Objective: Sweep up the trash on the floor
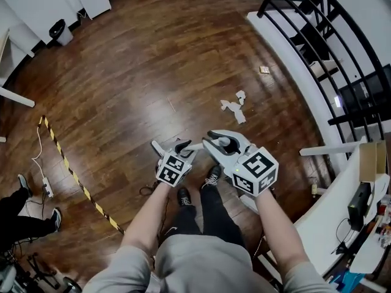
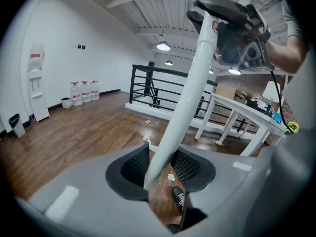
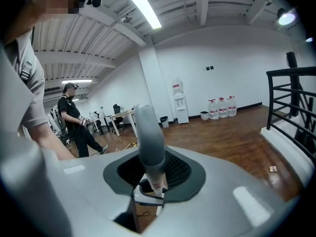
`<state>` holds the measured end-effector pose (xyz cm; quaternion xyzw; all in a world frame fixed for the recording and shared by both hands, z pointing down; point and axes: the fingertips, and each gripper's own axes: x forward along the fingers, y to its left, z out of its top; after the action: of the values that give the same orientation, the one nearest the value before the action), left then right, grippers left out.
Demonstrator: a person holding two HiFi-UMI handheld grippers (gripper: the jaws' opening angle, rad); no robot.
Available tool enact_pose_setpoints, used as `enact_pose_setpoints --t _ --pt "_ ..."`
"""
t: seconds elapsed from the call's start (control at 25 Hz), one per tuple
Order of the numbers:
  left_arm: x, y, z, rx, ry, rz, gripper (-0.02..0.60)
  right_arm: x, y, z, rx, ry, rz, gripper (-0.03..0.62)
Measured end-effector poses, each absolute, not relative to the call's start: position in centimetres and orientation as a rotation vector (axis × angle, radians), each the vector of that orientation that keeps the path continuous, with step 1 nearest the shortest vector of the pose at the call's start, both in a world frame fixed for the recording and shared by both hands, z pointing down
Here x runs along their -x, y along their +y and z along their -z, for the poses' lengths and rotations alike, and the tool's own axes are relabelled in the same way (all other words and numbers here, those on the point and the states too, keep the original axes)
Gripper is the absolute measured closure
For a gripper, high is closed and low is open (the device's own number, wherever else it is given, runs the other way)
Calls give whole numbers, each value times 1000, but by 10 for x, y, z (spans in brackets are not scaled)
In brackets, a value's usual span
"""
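I've got left gripper [image 2: 160, 171] and right gripper [image 3: 154, 176] both clamped on the pole [image 2: 186, 100], nothing swept yet: trash [image 1: 234, 108] lies scattered right of centre in head view.

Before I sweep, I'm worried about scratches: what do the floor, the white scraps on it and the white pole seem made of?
Floor: dark wood planks or wood-look laminate with a glossy finish; plank seams and lamp glare show.
Scraps: likely crumpled paper or tissue; white, matte and creased.
White pole: smooth and faintly shiny, so painted metal or plastic; I can't tell which.
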<state>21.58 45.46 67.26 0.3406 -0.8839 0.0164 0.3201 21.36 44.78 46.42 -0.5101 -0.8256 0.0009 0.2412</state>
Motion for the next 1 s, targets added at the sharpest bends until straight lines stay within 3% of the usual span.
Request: enact_pose_setpoints --t 0.44,1.0 --pt "-93 367 -713 -906 -2274 -23 448 -82 362 -503 1290 -2263 49 516" --pt "22 187 -695 -1234 -2181 -109 445 22 191 -480 924 -2510 -12 516"
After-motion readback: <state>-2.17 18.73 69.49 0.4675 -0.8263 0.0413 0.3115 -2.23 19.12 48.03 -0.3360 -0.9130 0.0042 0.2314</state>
